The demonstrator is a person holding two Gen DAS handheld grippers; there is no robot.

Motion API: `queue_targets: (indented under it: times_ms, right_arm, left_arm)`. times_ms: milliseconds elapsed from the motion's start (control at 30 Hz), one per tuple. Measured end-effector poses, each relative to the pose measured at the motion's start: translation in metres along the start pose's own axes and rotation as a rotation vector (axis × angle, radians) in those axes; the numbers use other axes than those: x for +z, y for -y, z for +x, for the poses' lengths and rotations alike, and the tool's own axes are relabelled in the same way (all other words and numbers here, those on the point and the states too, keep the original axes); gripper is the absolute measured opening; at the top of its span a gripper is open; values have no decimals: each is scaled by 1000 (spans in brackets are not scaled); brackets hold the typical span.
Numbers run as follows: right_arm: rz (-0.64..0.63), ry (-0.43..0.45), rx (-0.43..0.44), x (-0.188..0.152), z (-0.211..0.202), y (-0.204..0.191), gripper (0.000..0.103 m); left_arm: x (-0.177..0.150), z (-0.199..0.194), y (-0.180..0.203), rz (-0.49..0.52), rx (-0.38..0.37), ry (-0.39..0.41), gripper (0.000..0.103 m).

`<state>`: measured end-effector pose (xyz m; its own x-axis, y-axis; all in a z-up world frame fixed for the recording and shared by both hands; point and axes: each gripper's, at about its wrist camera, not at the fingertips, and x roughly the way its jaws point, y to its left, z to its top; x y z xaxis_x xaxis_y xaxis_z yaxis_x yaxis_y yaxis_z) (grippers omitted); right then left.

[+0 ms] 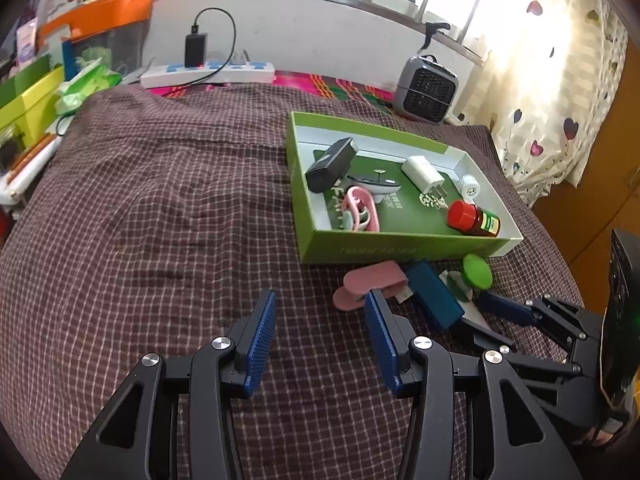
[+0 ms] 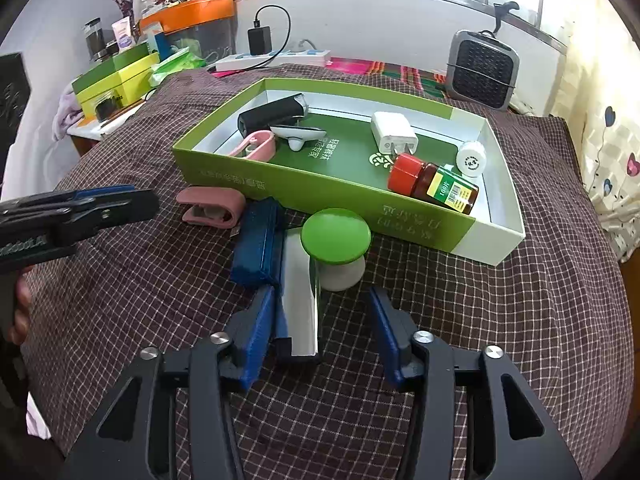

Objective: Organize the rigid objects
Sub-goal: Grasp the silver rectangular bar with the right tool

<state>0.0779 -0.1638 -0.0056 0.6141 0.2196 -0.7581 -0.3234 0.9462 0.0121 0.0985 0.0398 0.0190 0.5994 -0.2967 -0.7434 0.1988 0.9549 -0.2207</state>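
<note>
On the checked cloth in front of the green box (image 2: 320,188) lie a pink clip (image 2: 212,208), a blue case (image 2: 260,246), a flat silver piece (image 2: 300,296) and a green-capped white jar (image 2: 336,240). My right gripper (image 2: 320,300) stands open around the silver piece. Its left pad lies against the piece, while the right pad is well apart from it. In the left wrist view my left gripper (image 1: 322,300) hangs open over bare cloth, just left of the pink clip (image 1: 372,280), with nothing between its fingers. The blue case (image 1: 434,294) and the jar (image 1: 476,272) are to its right.
Inside the green box (image 1: 380,246) are a black charger (image 1: 332,164), a white plug (image 1: 422,174), a red-capped bottle (image 1: 474,218) and a pink clip (image 1: 362,208). A small grey heater (image 1: 426,90) and a power strip (image 1: 208,74) stand behind it. Boxes crowd the far left.
</note>
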Motion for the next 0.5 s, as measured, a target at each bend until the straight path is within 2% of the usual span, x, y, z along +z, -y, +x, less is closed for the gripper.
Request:
queue_targets:
  times_ms: [167, 233, 500]
  right_arm:
    - [-21, 3, 22, -2, -1, -2, 33]
    - [-27, 3, 33, -2, -1, -3, 24]
    - [-27, -6, 78, -10, -8, 2, 24]
  left_arm:
    - [8, 7, 7, 25, 5, 0, 45]
    - [10, 9, 9, 35, 7, 3, 45]
    - [17, 21, 18, 78, -2, -14, 45]
